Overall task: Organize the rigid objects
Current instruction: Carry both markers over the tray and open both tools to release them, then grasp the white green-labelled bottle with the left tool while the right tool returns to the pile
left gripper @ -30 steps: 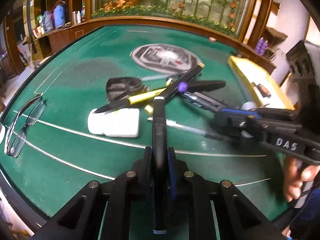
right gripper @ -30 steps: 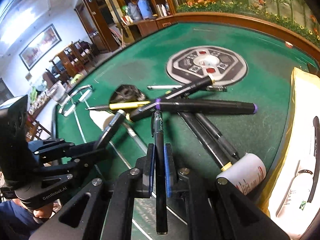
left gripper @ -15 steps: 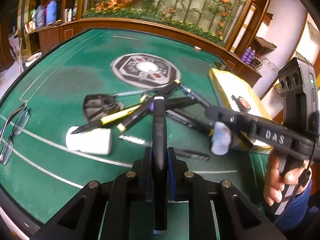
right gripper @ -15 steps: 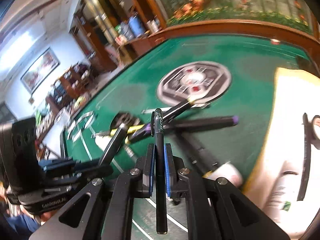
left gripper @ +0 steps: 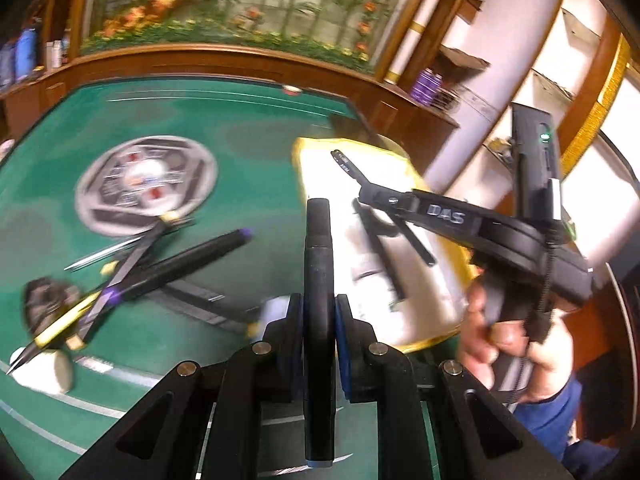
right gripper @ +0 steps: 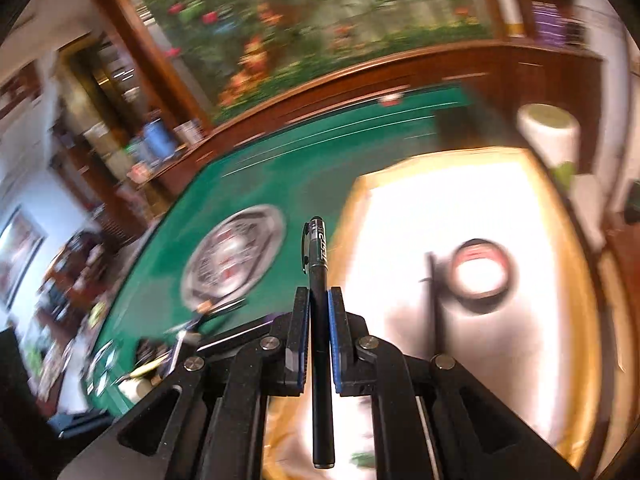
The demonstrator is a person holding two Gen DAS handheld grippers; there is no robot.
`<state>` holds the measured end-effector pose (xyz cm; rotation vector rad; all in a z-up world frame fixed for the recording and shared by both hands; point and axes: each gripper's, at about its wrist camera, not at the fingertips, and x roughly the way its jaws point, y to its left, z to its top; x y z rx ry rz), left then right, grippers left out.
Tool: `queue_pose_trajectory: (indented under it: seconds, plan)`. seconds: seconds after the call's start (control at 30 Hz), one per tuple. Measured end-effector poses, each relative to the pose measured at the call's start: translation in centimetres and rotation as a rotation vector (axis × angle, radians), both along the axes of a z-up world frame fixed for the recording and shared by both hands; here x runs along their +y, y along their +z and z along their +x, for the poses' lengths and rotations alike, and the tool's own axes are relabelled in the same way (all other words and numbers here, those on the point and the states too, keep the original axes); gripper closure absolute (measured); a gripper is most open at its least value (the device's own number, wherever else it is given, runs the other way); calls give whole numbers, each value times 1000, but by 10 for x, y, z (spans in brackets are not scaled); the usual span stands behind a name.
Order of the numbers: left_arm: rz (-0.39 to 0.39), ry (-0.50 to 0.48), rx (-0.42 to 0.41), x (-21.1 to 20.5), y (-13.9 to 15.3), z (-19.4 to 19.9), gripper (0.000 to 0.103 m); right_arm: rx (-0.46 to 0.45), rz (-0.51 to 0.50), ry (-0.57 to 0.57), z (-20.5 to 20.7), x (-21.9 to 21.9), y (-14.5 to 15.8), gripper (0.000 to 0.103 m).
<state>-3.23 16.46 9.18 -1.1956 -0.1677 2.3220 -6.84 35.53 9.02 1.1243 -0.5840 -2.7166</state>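
- While the left wrist view blurs, the left gripper (left gripper: 318, 312) is clenched on a thick black marker (left gripper: 319, 280) lying lengthwise between its pads, tip forward, so I judge it can be laid flat rather than dropped
- Beyond it the right gripper (left gripper: 362, 182), gripped by a hand (left gripper: 516, 344), reaches over the yellow-rimmed tray (left gripper: 436, 248) at the right edge of the green table (left gripper: 240, 140), with a slim black pen (left gripper: 345, 164) sticking out of its tips
- Loose pens (left gripper: 160, 264) sit heaped near the table's left edge, beside a white bottle (left gripper: 44, 372); these seem left to sort
- From the right wrist view, that gripper (right gripper: 319, 336) is grasping the clipped pen (right gripper: 320, 280) along its length, pads pressed on the barrel
- Its tip hangs above the tray's left rim (right gripper: 352, 216); inside lie a round tin (right gripper: 482, 272) and a dark stick-like item, too blurred to name
- Both pens seem headed for the tray, held level for a tidy release
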Motion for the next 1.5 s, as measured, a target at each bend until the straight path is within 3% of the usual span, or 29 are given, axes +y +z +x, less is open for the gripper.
queue_pose_trajectory:
  seconds: [0.2,0.43,0.6,1.13,1.2,1.3,1.5]
  plan:
    - [-19,-38,-53,47,-15,-31,89,-81,-11,-131,-13,43,-16,95]
    - [-59,-14,-116,64,-43,-58,89,-153,-18,-125,-21,46,-32,95]
    - [-89,-19,-107,71,-52,-56,89,-186,-26,-107,-20,41,-39,95]
    - [-74,-28,-98,69,-47,-45,88,-201,-27,-108,-20,39,-44,94]
    - [-69,-28,-103,70,-46,-45,86,-198,-31,-112,-20,40,-43,94]
    - [-61,-30,-104,68,-45,-42,75,-187,-28,-118,-19,40,-41,94]
    - [-46,-38,-99,62,-38,-33,74,-158,-28,-126,-15,42,-34,94]
